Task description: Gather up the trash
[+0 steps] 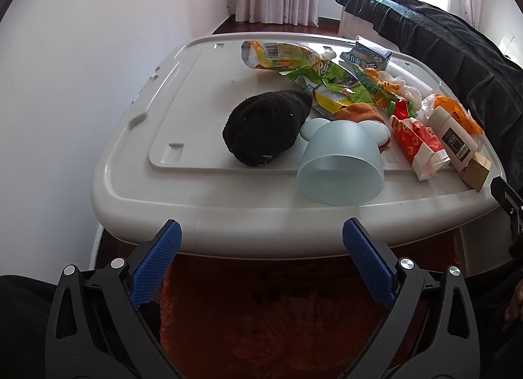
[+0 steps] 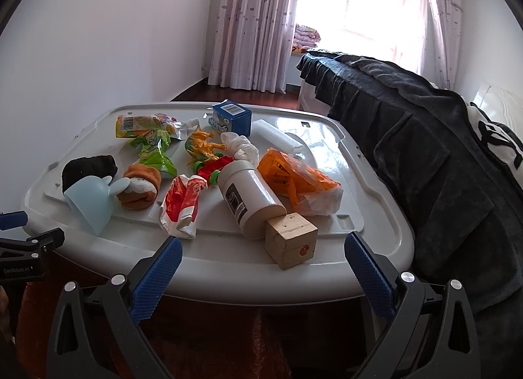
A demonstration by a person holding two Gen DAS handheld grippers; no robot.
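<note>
A white plastic lid (image 1: 183,163) (image 2: 376,189) serves as the tabletop and carries a litter of items. Among them are a red-and-white wrapper (image 1: 416,143) (image 2: 181,205), an orange plastic bag (image 2: 297,179) (image 1: 457,111), green snack wrappers (image 1: 330,81) (image 2: 153,153), a juice pouch (image 1: 278,53) (image 2: 143,124), a crumpled white tissue (image 2: 242,146) and a blue carton (image 2: 232,117) (image 1: 369,57). My left gripper (image 1: 261,238) hangs open before the lid's near edge, empty. My right gripper (image 2: 263,251) is open too, just short of a wooden block (image 2: 291,240).
A pale blue cup (image 1: 340,163) (image 2: 91,202) lies on its side beside a black sock (image 1: 264,127) and an orange sock (image 2: 140,189). A white bottle (image 2: 251,202), toy dinosaurs (image 2: 204,145) and a foam roll (image 2: 278,138) lie there too. A dark-covered bed (image 2: 425,150) stands right.
</note>
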